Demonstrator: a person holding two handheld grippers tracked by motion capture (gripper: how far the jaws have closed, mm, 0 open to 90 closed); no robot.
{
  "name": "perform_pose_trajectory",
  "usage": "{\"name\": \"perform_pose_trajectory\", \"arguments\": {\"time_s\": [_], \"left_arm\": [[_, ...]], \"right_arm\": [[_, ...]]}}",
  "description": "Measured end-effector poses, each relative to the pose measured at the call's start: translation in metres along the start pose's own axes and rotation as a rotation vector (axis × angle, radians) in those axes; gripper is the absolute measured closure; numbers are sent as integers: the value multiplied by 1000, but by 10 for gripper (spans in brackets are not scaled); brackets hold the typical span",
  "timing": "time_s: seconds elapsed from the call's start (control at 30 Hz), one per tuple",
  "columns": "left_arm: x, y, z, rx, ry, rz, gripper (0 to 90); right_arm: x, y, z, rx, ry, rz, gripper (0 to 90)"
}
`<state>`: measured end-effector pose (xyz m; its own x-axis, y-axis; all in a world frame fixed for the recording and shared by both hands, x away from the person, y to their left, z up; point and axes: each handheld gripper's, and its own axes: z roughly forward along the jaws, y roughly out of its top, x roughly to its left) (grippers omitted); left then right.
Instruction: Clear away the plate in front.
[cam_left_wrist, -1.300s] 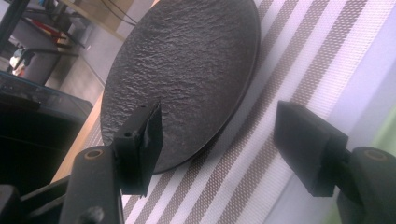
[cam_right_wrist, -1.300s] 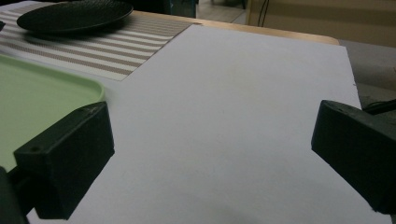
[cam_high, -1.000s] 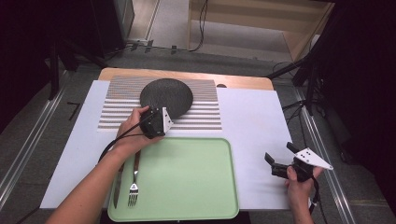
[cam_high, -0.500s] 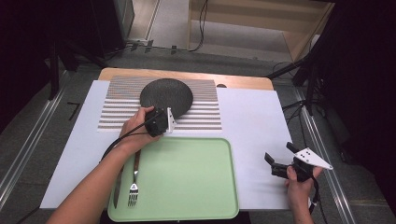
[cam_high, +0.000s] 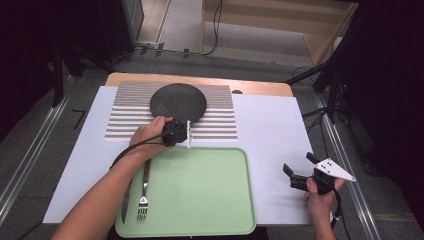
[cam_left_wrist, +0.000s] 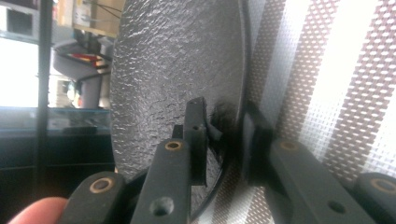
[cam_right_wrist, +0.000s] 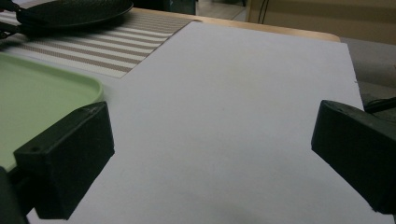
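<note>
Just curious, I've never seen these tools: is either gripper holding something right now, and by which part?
The left gripper has just been closing on the near rim of the black plate, one jaw above and one beneath. The right gripper holds nothing.

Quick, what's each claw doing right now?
Left claw: has just been closing, now clamped on the black plate rim.
Right claw: open, holding nothing.

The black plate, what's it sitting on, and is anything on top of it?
The black plate lies on the striped placemat; the mat beneath it is covered. Its top is bare, except that the left gripper has just been closing over the near rim.
</note>
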<state>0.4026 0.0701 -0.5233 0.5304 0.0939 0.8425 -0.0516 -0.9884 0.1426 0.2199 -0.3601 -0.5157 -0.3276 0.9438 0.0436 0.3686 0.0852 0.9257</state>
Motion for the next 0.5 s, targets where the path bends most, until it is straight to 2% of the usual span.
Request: {"name": "perform_pose_trajectory", "arguments": {"time_s": [0.03, 0.1, 0.2, 0.23, 0.33, 0.5], "left_arm": [[-2, 1, -1, -5, 29, 23, 793], [1, 4, -5, -3, 82, 20, 840], [11, 4, -8, -15, 76, -40, 867], [12, 4, -9, -13, 72, -41, 866], [9, 6, -9, 4, 78, 3, 867], [9, 8, -12, 18, 73, -6, 867]], "right_arm": [[0, 0, 0, 1, -1, 1, 0], [0, 0, 0, 1, -1, 2, 0], [0, 0, 0, 2, -1, 2, 0], [0, 0, 0, 2, -1, 3, 0], [0, 0, 0, 2, -2, 1, 0], [-1, 0, 0, -2, -1, 4, 0]]}}
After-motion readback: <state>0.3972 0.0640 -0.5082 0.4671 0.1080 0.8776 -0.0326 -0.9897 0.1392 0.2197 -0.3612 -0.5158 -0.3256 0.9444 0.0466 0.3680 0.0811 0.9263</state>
